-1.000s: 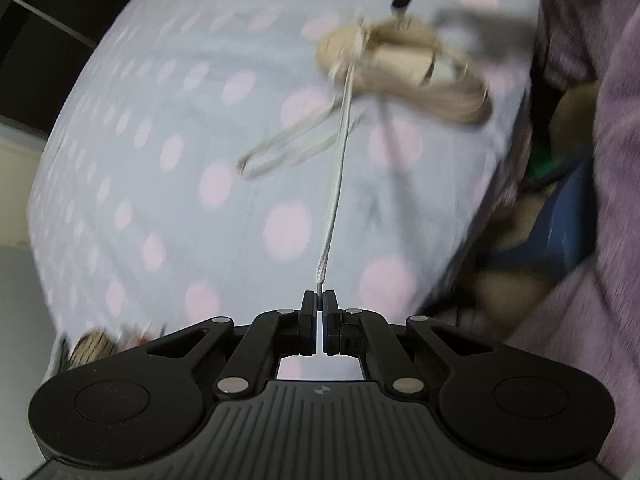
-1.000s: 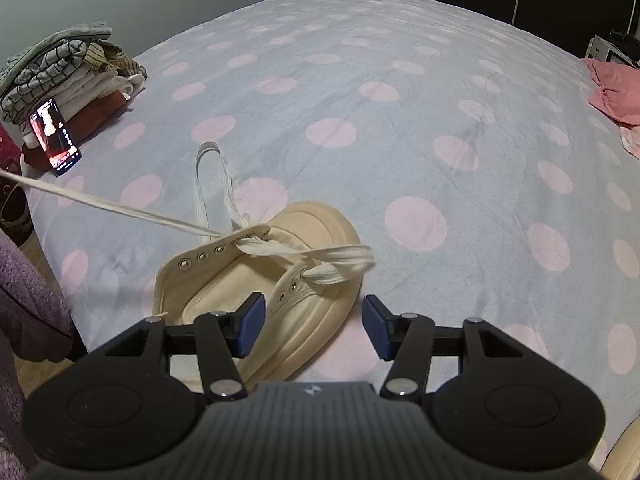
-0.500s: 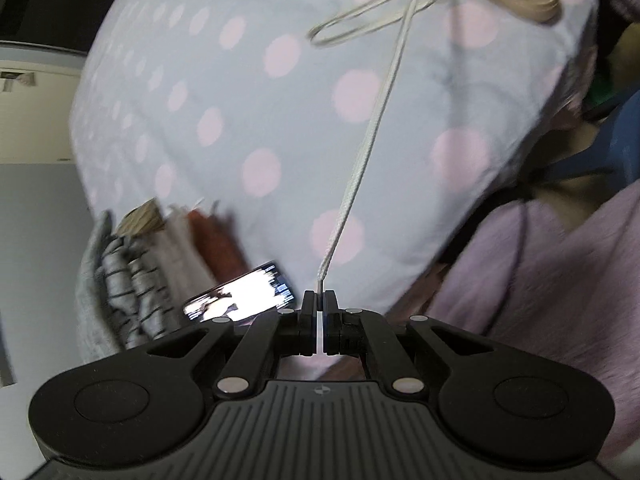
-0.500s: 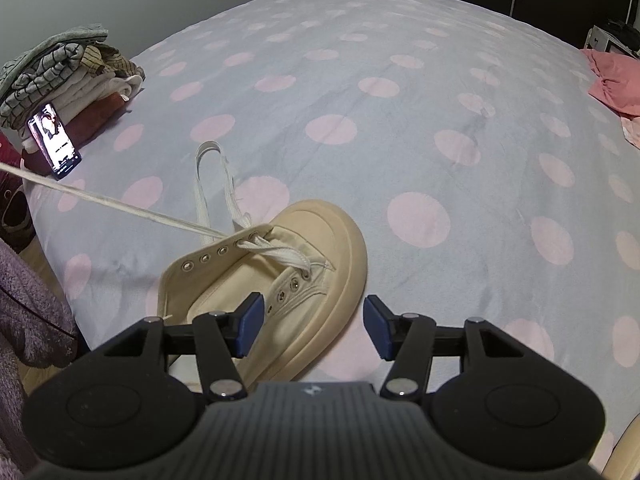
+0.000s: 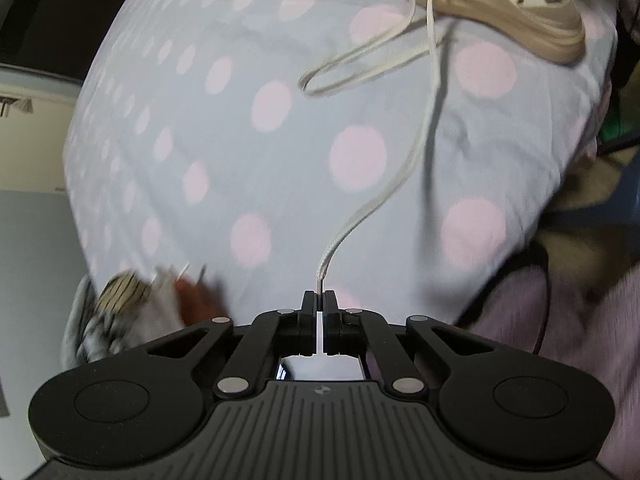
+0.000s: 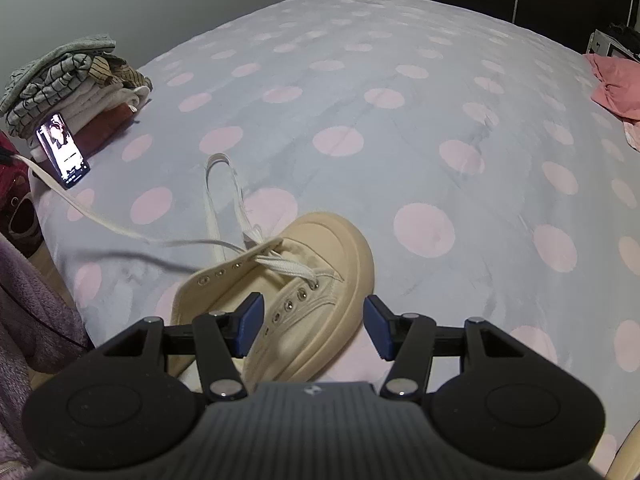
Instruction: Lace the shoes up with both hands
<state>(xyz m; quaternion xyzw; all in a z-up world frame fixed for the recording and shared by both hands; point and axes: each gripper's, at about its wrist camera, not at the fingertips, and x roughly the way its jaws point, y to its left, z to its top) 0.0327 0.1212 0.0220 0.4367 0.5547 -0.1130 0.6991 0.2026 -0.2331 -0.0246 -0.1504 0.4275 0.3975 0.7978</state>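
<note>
Jaws of the left gripper (image 5: 319, 299) pinch the lace tip (image 5: 320, 280), lace (image 5: 404, 168) running slack to the shoe (image 6: 288, 280) on the bed (image 6: 400, 120). Right gripper (image 6: 314, 326) hangs wide open, empty, over the shoe. Step looks like early lacing: only the toe eyelets threaded. Next, feed the tip into the next free eyelet (image 6: 302, 295), right side steadying.

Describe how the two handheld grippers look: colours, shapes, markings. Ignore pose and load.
Both are matte black, with ribbed housings, two round side discs, silver rivets on the linkage arms and a small central emblem. The left gripper has black fingertips; the right gripper has blue pads.
</note>
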